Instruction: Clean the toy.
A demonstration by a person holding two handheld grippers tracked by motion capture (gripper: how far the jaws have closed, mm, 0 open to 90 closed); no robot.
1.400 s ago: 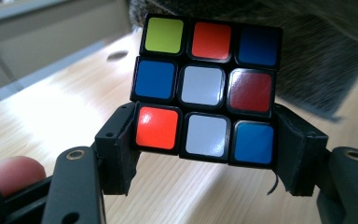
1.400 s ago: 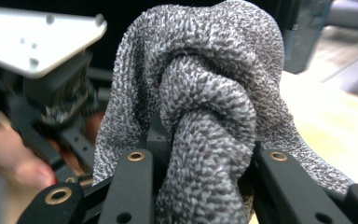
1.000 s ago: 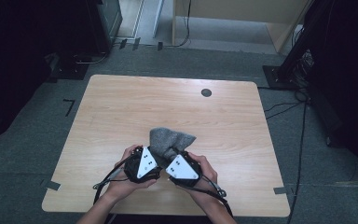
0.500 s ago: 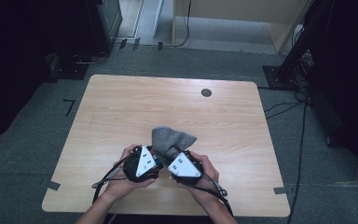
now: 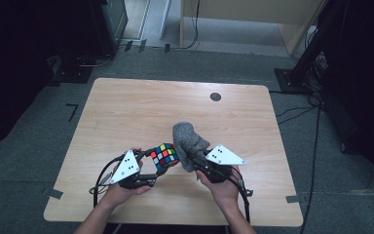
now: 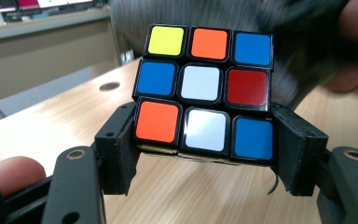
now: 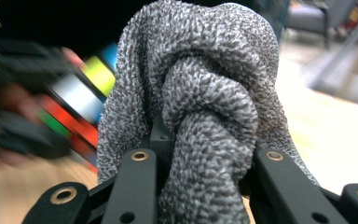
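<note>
From the high view, the left claw [image 5: 152, 167] grips a puzzle cube [image 5: 164, 155] above the near edge of the worktop [image 5: 126, 112], while the right claw [image 5: 195, 163] clamps a grey cloth [image 5: 187, 144] bunched right beside the cube. In the left gripper view the cube [image 6: 205, 88] sits squeezed between both jaws by its bottom row, clear of the wood. In the right gripper view the cloth [image 7: 200, 107] is wadded between nearly closed jaws, so wiping looks underway, not finished.
</note>
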